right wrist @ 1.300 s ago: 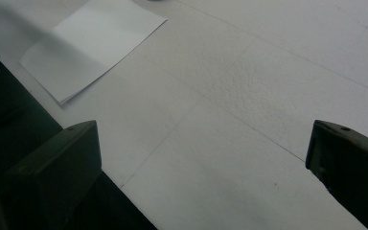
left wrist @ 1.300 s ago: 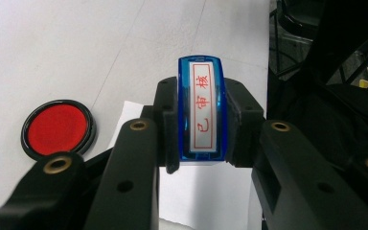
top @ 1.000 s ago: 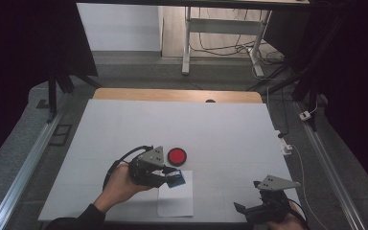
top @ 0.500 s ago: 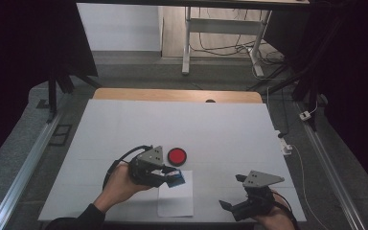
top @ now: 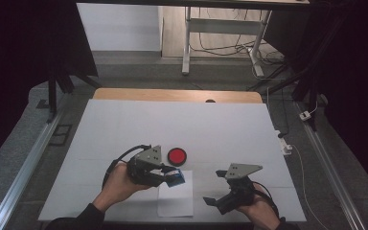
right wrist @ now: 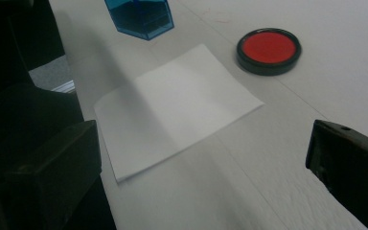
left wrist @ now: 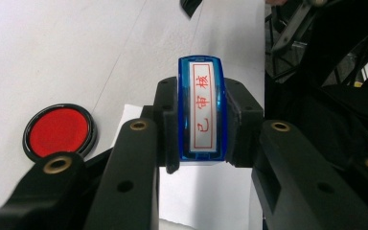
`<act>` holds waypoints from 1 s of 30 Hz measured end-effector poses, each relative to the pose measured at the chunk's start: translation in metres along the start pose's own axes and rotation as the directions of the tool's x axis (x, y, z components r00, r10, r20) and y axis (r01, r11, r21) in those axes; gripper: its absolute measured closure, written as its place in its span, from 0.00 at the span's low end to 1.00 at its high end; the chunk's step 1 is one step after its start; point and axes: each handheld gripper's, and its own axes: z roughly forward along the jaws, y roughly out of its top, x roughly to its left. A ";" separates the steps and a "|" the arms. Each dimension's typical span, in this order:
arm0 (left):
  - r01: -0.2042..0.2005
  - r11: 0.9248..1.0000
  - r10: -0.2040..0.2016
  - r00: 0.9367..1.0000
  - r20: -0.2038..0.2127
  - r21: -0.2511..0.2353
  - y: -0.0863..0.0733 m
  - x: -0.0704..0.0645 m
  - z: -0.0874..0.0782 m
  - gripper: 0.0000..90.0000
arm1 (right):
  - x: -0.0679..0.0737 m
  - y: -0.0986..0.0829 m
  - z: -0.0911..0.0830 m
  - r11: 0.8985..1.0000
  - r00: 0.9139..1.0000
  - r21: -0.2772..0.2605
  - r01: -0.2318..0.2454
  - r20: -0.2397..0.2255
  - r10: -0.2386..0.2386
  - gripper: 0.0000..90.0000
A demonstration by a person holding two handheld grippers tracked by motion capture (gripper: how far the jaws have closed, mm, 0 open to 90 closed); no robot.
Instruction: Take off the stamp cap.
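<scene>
The white table [top: 124, 129] carries a paper sheet [top: 176, 199] near its front edge, the red ink pad [top: 177, 155] just beyond. My left gripper [top: 165, 176] clamps the blue stamp [left wrist: 201, 112] above the sheet's far end. My right gripper [top: 219, 201], jaws wide, holds nothing. Pressing unsteadied, I risk the loose sheet sliding and smearing the print.

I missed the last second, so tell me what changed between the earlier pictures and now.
The right claw moved left along the near table edge toward the paper sheet, its jaws open. The left claw stayed put, shut on the blue stamp above the sheet. The red ink pad did not move.
</scene>
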 end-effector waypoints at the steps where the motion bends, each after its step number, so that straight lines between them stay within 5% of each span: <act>1: -0.001 1.000 0.001 1.000 0.005 -0.006 -0.001 0.001 0.000 0.78 | 0.000 0.001 0.003 1.000 1.000 0.000 -0.002 -0.013 0.002 0.00; 14: -0.007 0.999 0.008 1.000 0.013 -0.032 -0.003 0.003 -0.003 0.78 | 0.001 0.015 0.031 0.999 0.995 0.001 0.049 -0.082 -0.049 0.00; 22: -0.024 0.999 0.025 1.000 0.019 -0.049 -0.004 0.004 -0.003 0.78 | 0.003 0.025 0.048 0.994 0.984 0.006 0.105 -0.145 -0.103 0.00; 30: -0.044 0.997 0.046 0.999 0.028 -0.060 -0.005 0.003 -0.002 0.78 | 0.000 0.034 0.061 0.991 0.969 -0.020 0.130 -0.209 -0.131 0.26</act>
